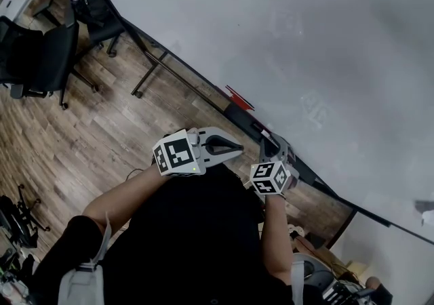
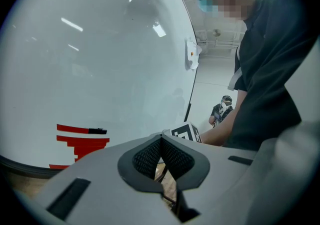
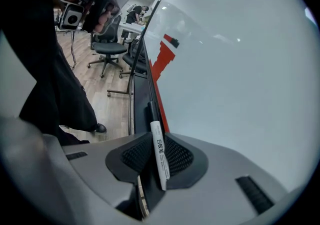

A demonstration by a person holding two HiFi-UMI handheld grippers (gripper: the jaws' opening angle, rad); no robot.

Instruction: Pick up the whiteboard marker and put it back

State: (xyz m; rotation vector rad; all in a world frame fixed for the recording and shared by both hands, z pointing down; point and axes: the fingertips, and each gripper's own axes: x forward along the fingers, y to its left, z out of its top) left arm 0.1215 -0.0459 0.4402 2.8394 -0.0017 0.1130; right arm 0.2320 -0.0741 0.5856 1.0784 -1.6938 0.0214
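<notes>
Whiteboard marker (image 3: 160, 156) is seen against the whiteboard (image 1: 305, 39), its capped end near the dark tray (image 3: 141, 84), clamped between the jaws of the right gripper (image 3: 152, 144), while the left gripper (image 2: 161, 141) is held closed on nothing.

In the head view, the right gripper (image 1: 272, 149) hid most of the whiteboard marker (image 3: 159, 154); the whiteboard (image 1: 305, 39) ran off the top and right edges. Lower left in the left gripper view, the left gripper (image 2: 161, 140) covered the red drawing's (image 2: 82, 142) base. The marker's print was unreadably small.
</notes>
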